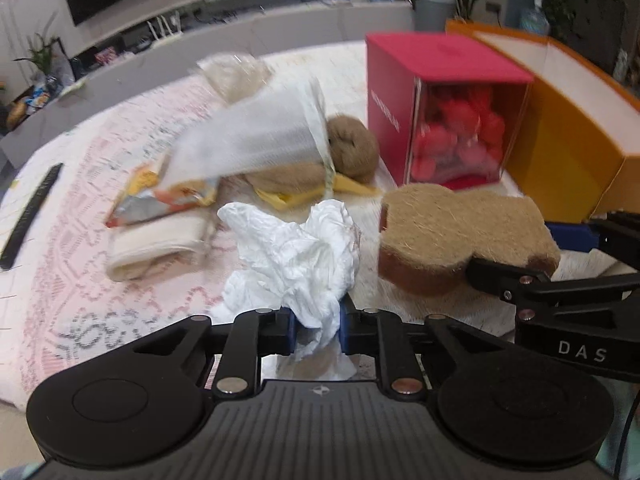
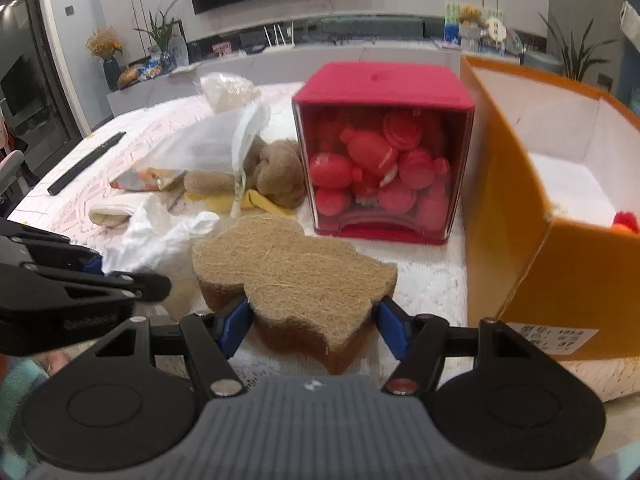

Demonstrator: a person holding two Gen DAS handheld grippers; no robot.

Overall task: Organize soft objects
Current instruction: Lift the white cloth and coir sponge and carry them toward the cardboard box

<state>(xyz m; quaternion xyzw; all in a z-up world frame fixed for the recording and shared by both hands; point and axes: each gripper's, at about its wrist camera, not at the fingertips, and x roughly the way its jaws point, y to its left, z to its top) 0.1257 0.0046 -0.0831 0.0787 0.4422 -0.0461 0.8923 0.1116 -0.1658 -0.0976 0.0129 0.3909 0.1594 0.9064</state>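
Note:
My left gripper (image 1: 317,326) is shut on a crumpled white tissue (image 1: 296,252), held above the patterned tablecloth; it also shows in the right wrist view (image 2: 160,236). My right gripper (image 2: 312,322) is shut on a tan fibrous sponge (image 2: 288,268) with a brown underside, and it shows in the left wrist view (image 1: 460,236) at the right. An open orange box (image 2: 516,216) with a white inside stands at the right. A small red soft item (image 2: 626,222) peeks out of it.
A red box (image 2: 380,152) of red balls stands ahead. Brown wool (image 2: 280,178), a mesh bag (image 1: 248,136), a snack packet (image 1: 168,196), a folded cream cloth (image 1: 156,244) and a black strip (image 1: 30,216) lie on the tablecloth (image 1: 80,280).

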